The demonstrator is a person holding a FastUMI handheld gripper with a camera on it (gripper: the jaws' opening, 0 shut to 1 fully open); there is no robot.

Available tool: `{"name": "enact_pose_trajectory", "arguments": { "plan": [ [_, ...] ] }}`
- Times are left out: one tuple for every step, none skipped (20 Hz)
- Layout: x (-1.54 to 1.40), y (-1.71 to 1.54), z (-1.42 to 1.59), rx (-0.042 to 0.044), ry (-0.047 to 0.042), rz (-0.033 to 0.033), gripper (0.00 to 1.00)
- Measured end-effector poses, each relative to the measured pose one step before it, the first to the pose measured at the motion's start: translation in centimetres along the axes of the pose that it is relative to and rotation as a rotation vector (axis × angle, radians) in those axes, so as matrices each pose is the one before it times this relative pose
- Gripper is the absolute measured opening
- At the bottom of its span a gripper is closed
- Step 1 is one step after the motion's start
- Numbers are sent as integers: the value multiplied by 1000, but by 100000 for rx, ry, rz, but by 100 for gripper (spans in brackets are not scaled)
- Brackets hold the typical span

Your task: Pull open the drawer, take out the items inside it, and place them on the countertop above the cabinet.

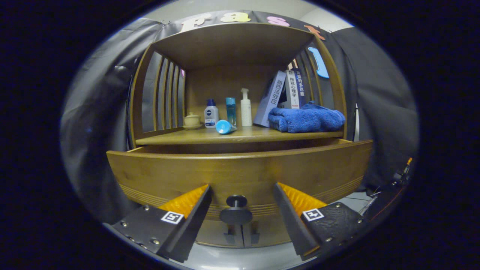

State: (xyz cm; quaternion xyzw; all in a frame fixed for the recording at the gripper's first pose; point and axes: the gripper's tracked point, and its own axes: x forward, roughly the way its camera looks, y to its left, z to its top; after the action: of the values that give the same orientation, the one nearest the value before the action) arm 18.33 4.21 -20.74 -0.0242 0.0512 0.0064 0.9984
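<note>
Standing wide open and holding nothing, the tool (242, 210) straddles the knob (236, 210) of the drawer (240, 172), which looks partly pulled out below the surface (240, 135), so next it likely needs lifting over the front to reach inside.

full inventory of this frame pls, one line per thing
brown wooden cabinet: 1, slatted sides.
wooden drawer: 1, brown, pulled out below the countertop.
dark round drawer knob: 1, between the tool's fingers, untouched.
wooden countertop: 1, brown, above the drawer.
small beige lidded pot: 1, countertop far left.
upright bottles: 3, white or blue, beside the pot.
light blue bottle lying down: 1, before them.
books: about 3, leaning, behind the towel.
folded blue towel: 1, countertop right.
tool: 1, open around the knob.
</note>
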Motion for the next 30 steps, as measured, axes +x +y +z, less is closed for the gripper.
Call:
{"name": "enact_pose_trajectory", "arguments": {
  "plan": [
    [559,-27,168,406,-242,38,99],
    [543,10,36,312,-198,83,100],
    [500,-30,80,724,-1080,21,99],
    [435,31,75,501,-855,74,99],
    [397,41,-41,-62,-742,-21,100],
    [376,20,-33,-694,16,-21,100],
    [264,-128,64,89,-208,48,100],
    [356,83,2,1475,-71,-12,100],
    [335,-18,107,478,-284,154,100],
    [343,47,13,-126,6,-66,100],
    [127,-42,-86,-663,139,-92,100],
    [228,-24,69,-243,27,25,100],
    [286,15,57,561,-290,89,100],
    [314,65,12,-203,-125,60,100],
    [250,-32,-9,-118,-141,-32,100],
    [166,-7,-51,-66,-314,-23,100],
    [237,-2,53,349,-375,43,100],
    [240,10,79,8,-364,22,100],
    [93,41,-54,-96,156,14,100],
    [84,-32,31,-24,-53,-40,100],
    [176,-4,-13,-58,170,79,100],
    [71,50,145,818,-577,-44,100],
    [241,5,-73,-365,-90,-81,100],
    [209,-16,72,-517,-145,7,100],
    [235,55,-86,211,425,20,100],
    [176,87,210,682,34,-177,100],
    [150,8,-122,-482,954,-329,100],
    [51,50,113,-849,-333,-621,100],
    [19,136,-81,-478,378,-71,100],
    [-68,150,160,-47,-437,477,100]
  ]
}}
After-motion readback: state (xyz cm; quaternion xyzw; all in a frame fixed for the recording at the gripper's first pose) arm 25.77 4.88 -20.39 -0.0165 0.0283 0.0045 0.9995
